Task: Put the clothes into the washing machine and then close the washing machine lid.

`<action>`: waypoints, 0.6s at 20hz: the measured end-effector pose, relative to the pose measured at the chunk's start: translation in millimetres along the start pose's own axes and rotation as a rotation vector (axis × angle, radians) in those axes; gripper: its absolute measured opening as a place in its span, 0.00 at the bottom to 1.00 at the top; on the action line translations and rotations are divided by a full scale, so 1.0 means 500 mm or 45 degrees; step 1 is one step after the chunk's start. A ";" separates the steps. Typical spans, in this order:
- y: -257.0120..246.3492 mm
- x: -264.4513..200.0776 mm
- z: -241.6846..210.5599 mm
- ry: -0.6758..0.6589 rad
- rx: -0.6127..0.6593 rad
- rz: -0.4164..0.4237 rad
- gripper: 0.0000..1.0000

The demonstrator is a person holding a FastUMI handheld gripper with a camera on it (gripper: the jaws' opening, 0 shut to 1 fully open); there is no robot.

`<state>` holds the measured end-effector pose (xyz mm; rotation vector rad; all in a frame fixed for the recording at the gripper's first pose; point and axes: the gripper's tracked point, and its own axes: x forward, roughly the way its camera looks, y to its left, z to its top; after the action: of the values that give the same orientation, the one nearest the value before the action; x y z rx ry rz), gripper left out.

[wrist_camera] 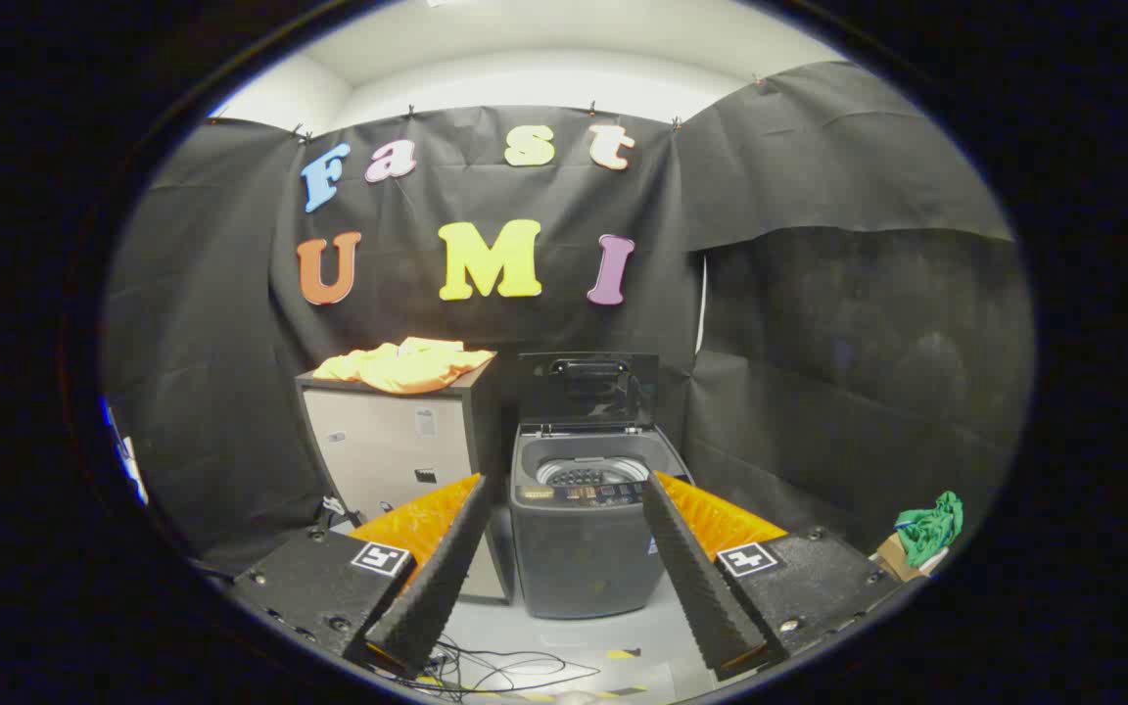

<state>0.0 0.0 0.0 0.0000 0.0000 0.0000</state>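
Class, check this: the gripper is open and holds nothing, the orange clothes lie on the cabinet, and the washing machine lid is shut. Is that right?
Not quite. In the gripper view the washing machine lid stands open; the rest is correct.

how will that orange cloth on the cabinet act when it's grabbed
The orange cloth lies crumpled and draped over the cabinet edge, so it's probably floppy and light. It will likely sag and trail from the open tongs, and could snag the washing machine rim.
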 end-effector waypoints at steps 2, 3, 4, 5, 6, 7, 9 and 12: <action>0.007 -0.006 -0.006 0.013 -0.001 0.008 0.99; 0.011 -0.008 -0.007 0.018 -0.001 0.012 0.99; 0.015 -0.008 -0.010 0.018 -0.003 0.017 0.99; 0.019 -0.008 -0.013 0.026 -0.008 0.021 0.99; 0.021 -0.009 -0.017 0.032 -0.008 0.027 0.99; 0.025 -0.012 -0.018 0.033 -0.007 0.031 0.99; 0.027 -0.016 -0.013 0.029 -0.008 0.034 0.99; 0.026 -0.020 -0.012 0.020 -0.006 0.030 0.99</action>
<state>-10.0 13.0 -6.1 -0.0044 0.0160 0.0238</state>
